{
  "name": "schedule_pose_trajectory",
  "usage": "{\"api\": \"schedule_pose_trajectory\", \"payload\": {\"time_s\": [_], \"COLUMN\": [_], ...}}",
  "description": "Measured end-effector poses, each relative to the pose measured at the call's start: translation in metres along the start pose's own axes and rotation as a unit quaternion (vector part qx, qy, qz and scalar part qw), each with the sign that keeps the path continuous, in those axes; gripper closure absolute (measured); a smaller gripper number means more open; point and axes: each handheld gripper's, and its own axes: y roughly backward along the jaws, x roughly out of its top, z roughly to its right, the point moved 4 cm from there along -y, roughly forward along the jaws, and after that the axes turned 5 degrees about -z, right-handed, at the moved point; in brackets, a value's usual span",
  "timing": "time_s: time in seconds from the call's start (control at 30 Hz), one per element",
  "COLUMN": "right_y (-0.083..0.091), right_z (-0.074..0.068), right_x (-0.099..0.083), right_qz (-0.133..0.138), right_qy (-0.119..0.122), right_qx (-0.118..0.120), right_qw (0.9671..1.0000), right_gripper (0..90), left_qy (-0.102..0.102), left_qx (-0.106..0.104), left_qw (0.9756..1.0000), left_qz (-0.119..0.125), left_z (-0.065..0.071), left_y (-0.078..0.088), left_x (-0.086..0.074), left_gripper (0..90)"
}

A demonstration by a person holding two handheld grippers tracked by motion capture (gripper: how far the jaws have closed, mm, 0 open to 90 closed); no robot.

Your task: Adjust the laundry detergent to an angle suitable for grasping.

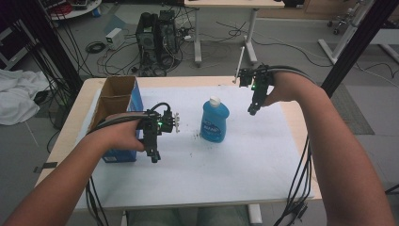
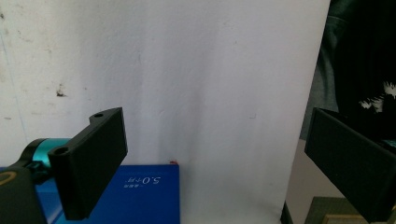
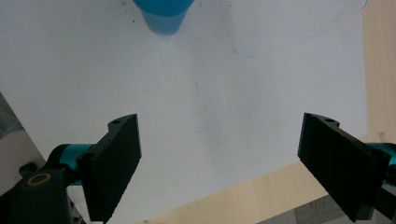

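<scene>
White mat (image 1: 244,155): blue bottle (image 1: 215,120) capped, upright; cardboard box (image 1: 116,96) open-topped. Left gripper (image 1: 154,157), right gripper (image 1: 252,111) wide apart, empty.

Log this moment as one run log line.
left gripper: open, empty, by box | right gripper: open, empty, raised | bottle: upright, between, untouched

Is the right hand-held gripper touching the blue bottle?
Apart. In the high view, white sheet shows between the right hand-held gripper and the blue bottle.
</scene>
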Motion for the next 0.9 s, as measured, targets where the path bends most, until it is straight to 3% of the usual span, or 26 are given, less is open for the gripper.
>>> {"api": "schedule_pose_trajectory", "payload": {"time_s": [0.13, 0.17, 0.2, 0.23, 0.27, 0.33, 0.5, 0.7, 0.73, 0.77, 0.9], "right_y": [0.0019, 0.0019, 0.0018, 0.0026, 0.0026, 0.0038, 0.0038, 0.0025, 0.0020, 0.0013, 0.0032], "right_z": [0.0017, -0.0010, -0.0016, 0.0056, 0.0056, 0.0039, 0.0042, 0.0058, 0.0050, -0.0005, -0.0025], "right_x": [-0.0017, -0.0013, -0.0015, -0.0041, -0.0041, -0.0042, -0.0044, -0.0046, -0.0041, -0.0026, -0.0019], "right_qz": [0.000, 0.002, 0.002, -0.010, -0.010, -0.008, -0.005, -0.011, -0.010, -0.004, 0.000], "right_qy": [0.001, -0.015, -0.016, 0.031, 0.034, 0.023, 0.024, 0.027, 0.024, -0.005, -0.002], "right_qx": [-0.003, 0.000, 0.001, -0.012, -0.012, -0.012, -0.012, -0.015, -0.013, -0.005, -0.008], "right_qw": [1.0000, 0.9999, 0.9999, 0.9994, 0.9993, 0.9996, 0.9996, 0.9995, 0.9996, 1.0000, 1.0000], "right_gripper": [12.4, 12.4, 12.4, 12.4, 12.4, 12.4, 12.4, 12.4, 12.4, 12.4, 12.4], "left_qy": [0.004, 0.003, 0.006, 0.002, 0.003, 0.003, 0.002, 0.000, 0.000, 0.000, 0.000], "left_qx": [0.002, 0.004, 0.006, 0.005, 0.004, 0.004, 0.005, 0.009, 0.011, 0.011, 0.008], "left_qw": [1.0000, 1.0000, 1.0000, 1.0000, 1.0000, 1.0000, 1.0000, 0.9999, 0.9999, 0.9999, 0.9999], "left_qz": [0.001, 0.000, 0.002, 0.000, 0.004, 0.007, 0.001, 0.011, 0.008, 0.006, 0.008], "left_z": [0.0010, 0.0008, 0.0011, 0.0007, 0.0007, 0.0001, -0.0016, -0.0019, -0.0021, -0.0020, -0.0005], "left_y": [0.0005, 0.0016, 0.0030, 0.0039, 0.0037, 0.0026, 0.0029, 0.0045, 0.0048, 0.0049, 0.0041], "left_x": [-0.0023, -0.0027, -0.0027, -0.0029, -0.0028, -0.0022, -0.0004, -0.0010, -0.0015, -0.0018, -0.0026], "left_gripper": [5.7, 5.7, 5.7, 5.7, 5.7, 5.7, 5.7, 5.7, 5.7, 5.7, 5.7]}}
